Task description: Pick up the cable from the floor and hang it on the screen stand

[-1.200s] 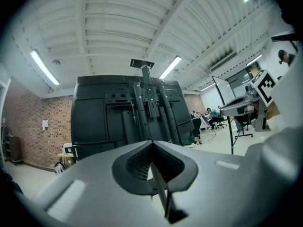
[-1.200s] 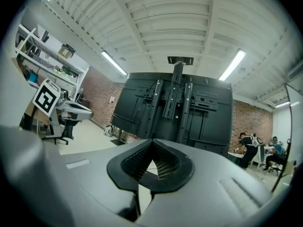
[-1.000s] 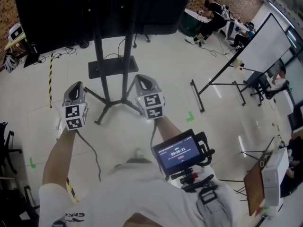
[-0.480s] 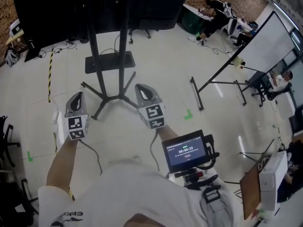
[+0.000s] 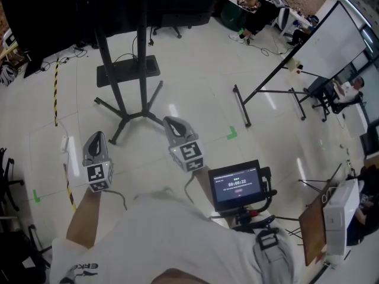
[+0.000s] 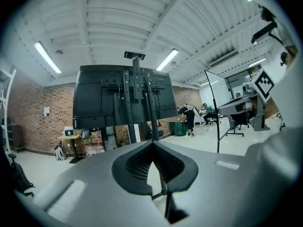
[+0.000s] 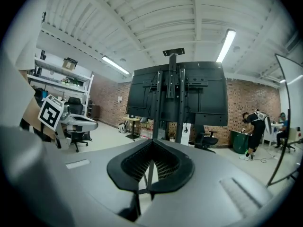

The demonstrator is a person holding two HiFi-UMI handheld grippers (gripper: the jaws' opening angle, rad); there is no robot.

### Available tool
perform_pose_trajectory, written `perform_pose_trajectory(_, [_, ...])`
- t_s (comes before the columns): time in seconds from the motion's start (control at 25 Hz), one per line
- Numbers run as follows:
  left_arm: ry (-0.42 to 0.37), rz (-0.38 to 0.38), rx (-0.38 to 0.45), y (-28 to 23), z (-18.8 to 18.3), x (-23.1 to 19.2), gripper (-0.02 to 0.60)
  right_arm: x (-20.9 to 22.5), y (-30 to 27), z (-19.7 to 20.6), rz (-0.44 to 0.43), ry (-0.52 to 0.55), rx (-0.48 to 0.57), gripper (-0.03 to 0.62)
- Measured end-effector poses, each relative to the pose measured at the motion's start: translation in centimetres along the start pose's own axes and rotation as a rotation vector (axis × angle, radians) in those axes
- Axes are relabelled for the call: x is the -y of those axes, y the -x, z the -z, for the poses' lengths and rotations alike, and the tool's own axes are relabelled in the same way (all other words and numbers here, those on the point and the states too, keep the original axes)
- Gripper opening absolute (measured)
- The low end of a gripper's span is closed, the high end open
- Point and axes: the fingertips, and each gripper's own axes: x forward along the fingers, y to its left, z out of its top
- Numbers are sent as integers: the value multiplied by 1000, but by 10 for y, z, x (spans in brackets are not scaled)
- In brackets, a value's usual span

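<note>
Glossy pale floor (image 5: pixel 195 87) bears the screen stand (image 5: pixel 127 74) — brick wall (image 6: pixel 28 122) behind.

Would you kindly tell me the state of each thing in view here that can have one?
left gripper, fingers shut, nothing between them.
right gripper, fingers shut, nothing between them.
screen stand, standing upright.
screen, mounted on the stand, seen from behind.
small monitor, lit, showing a readout.
whiteboard, standing on its frame.
</note>
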Motion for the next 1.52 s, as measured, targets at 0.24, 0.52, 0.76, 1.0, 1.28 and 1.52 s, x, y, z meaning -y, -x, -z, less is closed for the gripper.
perform_pose_trajectory(0.24, [-3, 22, -58, 18, 33, 11, 2, -2, 9, 28, 21, -31, -41, 12])
perform_pose_trajectory(0.52, [4, 15, -83, 22, 42, 13, 2, -2, 15, 41, 31, -52, -73, 12])
perform_pose_trajectory(0.76, [0, 5, -87, 26, 38, 13, 2, -6, 16, 41, 21, -64, -67, 11])
perform_pose_trajectory(1.0, [8, -15, -92, 32, 40, 10, 2, -10, 15, 38, 6, -59, -59, 11])
perform_pose_trajectory(1.28, [7, -15, -96, 32, 41, 10, 2, -10, 15, 33, 7, -59, -57, 11])
perform_pose_trajectory(1.52, [-5, -6, -94, 30, 39, 8, 2, -13, 12, 24, 5, -51, -52, 11])
